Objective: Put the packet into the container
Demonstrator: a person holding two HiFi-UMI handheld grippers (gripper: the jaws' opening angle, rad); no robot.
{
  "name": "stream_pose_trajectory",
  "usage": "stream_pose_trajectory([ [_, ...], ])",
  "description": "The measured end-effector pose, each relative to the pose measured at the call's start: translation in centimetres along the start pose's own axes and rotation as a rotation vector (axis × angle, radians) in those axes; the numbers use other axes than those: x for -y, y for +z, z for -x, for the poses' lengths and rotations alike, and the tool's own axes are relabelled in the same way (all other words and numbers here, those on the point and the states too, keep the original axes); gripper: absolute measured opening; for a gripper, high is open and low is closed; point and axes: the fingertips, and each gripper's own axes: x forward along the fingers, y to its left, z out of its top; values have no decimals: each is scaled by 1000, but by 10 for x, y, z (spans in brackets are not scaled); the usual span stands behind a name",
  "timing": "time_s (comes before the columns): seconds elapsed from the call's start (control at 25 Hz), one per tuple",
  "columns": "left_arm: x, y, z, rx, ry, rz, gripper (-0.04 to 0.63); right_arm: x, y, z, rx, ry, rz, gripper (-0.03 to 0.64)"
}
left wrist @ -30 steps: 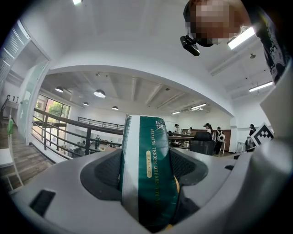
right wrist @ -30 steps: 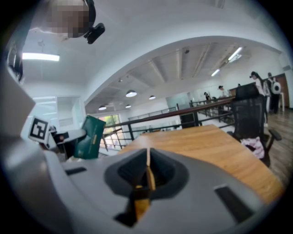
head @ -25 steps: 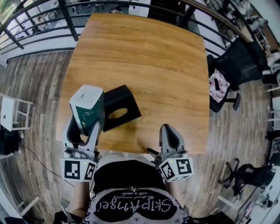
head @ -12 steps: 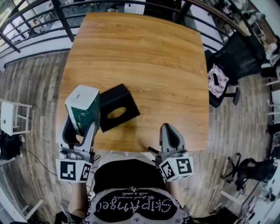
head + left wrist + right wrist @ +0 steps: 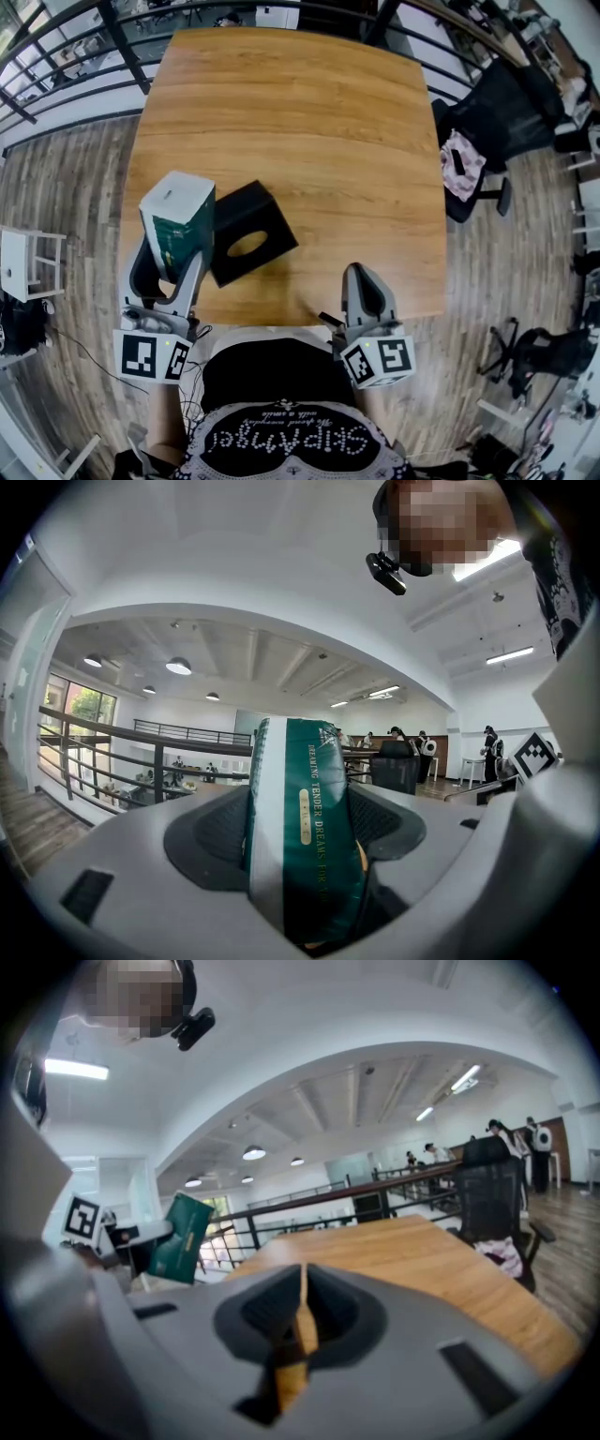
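Observation:
A green and white packet (image 5: 178,223) stands upright in my left gripper (image 5: 169,272), which is shut on its lower end. In the left gripper view the packet (image 5: 302,836) fills the gap between the jaws and points upward at the ceiling. The black container (image 5: 246,232), with an oval opening on top, lies on the wooden table (image 5: 309,122) just right of the packet. My right gripper (image 5: 365,292) hovers at the table's near edge, shut and empty. From the right gripper view the packet (image 5: 180,1239) shows at the left.
A black railing (image 5: 56,70) runs round the table's far and left sides. A black chair (image 5: 511,112) with a pink cloth stands to the right. A white stool (image 5: 23,265) is on the wood floor at the left.
My left gripper has drawn slightly back toward me and left with the packet, tilting it more upright. The right gripper has stayed put.

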Motion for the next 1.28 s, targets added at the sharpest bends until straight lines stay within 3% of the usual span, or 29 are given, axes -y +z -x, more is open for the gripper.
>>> stream_pose_trajectory([
  [0.68, 18, -40, -30, -100, -98, 4, 350, 22, -3, 15, 5, -85, -36, 40],
  [1.28, 24, -69, -45, -138, -167, -2, 350, 23, -3, 6, -1, -90, -37, 40],
])
